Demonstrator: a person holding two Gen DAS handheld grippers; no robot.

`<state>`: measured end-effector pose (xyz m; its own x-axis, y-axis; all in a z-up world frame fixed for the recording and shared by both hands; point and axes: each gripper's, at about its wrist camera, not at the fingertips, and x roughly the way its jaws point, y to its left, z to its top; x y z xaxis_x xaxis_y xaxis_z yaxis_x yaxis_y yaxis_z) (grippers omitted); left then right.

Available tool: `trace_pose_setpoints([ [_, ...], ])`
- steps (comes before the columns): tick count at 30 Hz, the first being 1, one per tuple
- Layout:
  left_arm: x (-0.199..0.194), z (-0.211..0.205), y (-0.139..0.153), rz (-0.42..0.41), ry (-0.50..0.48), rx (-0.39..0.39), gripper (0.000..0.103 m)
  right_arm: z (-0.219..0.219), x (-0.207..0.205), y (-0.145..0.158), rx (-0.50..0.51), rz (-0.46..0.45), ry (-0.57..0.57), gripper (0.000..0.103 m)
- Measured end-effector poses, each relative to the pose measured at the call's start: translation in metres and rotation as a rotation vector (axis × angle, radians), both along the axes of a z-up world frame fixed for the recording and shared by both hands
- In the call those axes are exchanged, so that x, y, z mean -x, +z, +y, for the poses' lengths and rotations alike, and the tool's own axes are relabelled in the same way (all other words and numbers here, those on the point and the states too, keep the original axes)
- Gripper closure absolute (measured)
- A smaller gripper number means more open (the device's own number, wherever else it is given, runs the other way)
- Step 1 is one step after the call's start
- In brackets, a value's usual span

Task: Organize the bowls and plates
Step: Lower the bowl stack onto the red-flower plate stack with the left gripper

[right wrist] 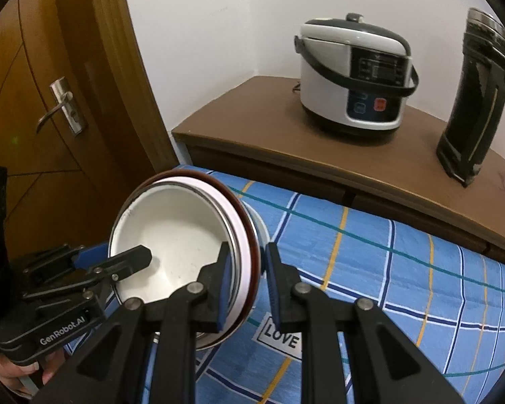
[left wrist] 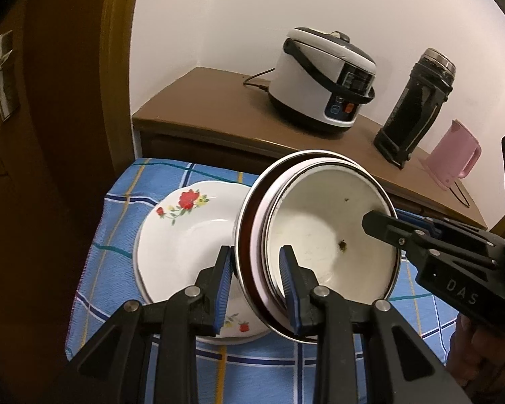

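Left wrist: bowl stack (left wrist: 320,222) between both tongs.

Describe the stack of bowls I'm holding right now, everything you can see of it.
The stack of bowls is nested: a white enamel-looking inner bowl with dark specks, then a pink rim and a dark red outer rim. It is tilted, above the flowered plate. The left gripper and the right gripper clamp opposite rims.

black grippers (left wrist: 257,289), blue-padded jaws, silver pivot screws.
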<state>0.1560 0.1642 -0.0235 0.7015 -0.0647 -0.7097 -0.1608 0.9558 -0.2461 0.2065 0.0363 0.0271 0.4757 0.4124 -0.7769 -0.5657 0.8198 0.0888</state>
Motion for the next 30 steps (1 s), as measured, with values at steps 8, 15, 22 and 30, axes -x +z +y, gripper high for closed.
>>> trace_pose_setpoints([
  [8, 0.002, 0.013, -0.002, 0.02, 0.019, -0.001, 0.072, 0.016, -0.005, -0.005, 0.028, 0.027, 0.037, 0.083],
  [15, 0.001, 0.023, -0.011, 0.059, 0.028, 0.005, 0.072, 0.032, -0.013, -0.014, 0.071, 0.066, 0.07, 0.083],
  [22, -0.005, 0.034, -0.017, 0.103, 0.032, 0.015, 0.072, 0.05, -0.027, -0.025, 0.12, 0.132, 0.106, 0.083],
  [30, -0.008, 0.041, -0.022, 0.127, 0.037, 0.019, 0.072, 0.065, -0.036, -0.034, 0.153, 0.176, 0.122, 0.083],
])
